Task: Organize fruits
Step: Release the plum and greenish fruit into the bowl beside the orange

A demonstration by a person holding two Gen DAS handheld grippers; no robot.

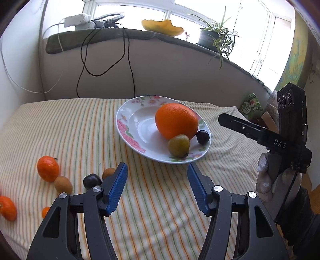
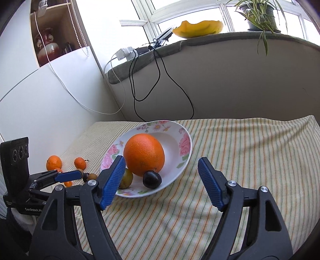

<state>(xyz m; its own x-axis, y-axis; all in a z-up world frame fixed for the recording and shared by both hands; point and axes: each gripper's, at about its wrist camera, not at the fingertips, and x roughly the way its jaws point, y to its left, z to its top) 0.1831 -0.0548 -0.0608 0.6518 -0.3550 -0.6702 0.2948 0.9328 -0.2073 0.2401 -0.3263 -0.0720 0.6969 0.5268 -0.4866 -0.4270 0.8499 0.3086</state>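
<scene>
A flowered white plate [image 1: 128,122] [image 2: 183,144] on the striped cloth holds a large orange [image 1: 176,123] [image 2: 144,154], a greenish plum [image 1: 178,145] [image 2: 127,178] and a dark plum [image 1: 202,137] [image 2: 152,179]. Left of the plate lie loose fruits: a tangerine [image 1: 48,168] [image 2: 54,162], a second tangerine [image 1: 8,208] [image 2: 80,163], a dark plum [image 1: 91,181] and small brown fruits [image 1: 63,184]. My left gripper [image 1: 157,188] is open and empty, just short of the plate. My right gripper [image 2: 162,180] is open and empty, its left finger in front of the greenish plum.
A windowsill behind holds a yellow bowl [image 1: 162,27] [image 2: 198,28], a potted plant [image 1: 212,36] [image 2: 258,14] and a power strip with cables [image 1: 80,20] hanging down the wall. A gloved hand [image 1: 274,180] holds the right gripper at the right edge. Striped cloth [image 2: 240,160] stretches right of the plate.
</scene>
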